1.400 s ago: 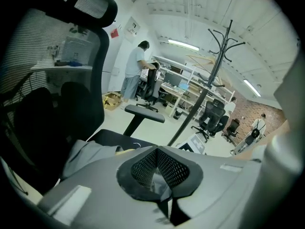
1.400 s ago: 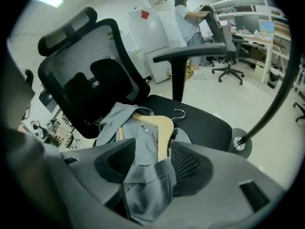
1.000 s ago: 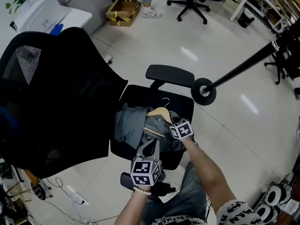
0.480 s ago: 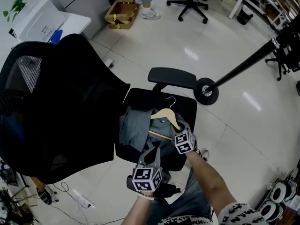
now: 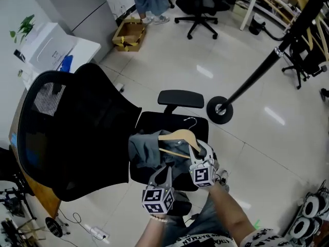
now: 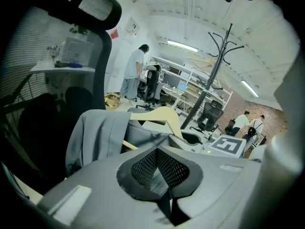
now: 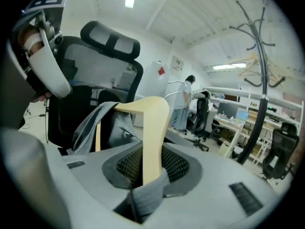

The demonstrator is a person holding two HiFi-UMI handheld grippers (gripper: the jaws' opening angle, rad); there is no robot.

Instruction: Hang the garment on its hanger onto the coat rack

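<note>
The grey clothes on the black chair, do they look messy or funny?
Yes. The grey garment lies crumpled in a heap on the black chair's seat instead of hanging straight. It is bunched toward one end of its wooden hanger, so much of the hanger's wood shows bare.

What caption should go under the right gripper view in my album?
The right gripper closing its fingers on the wooden hanger, grey garment draped over it, coat rack behind.

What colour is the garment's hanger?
The curved wooden hanger is pale tan; clearest in the right gripper view.
</note>
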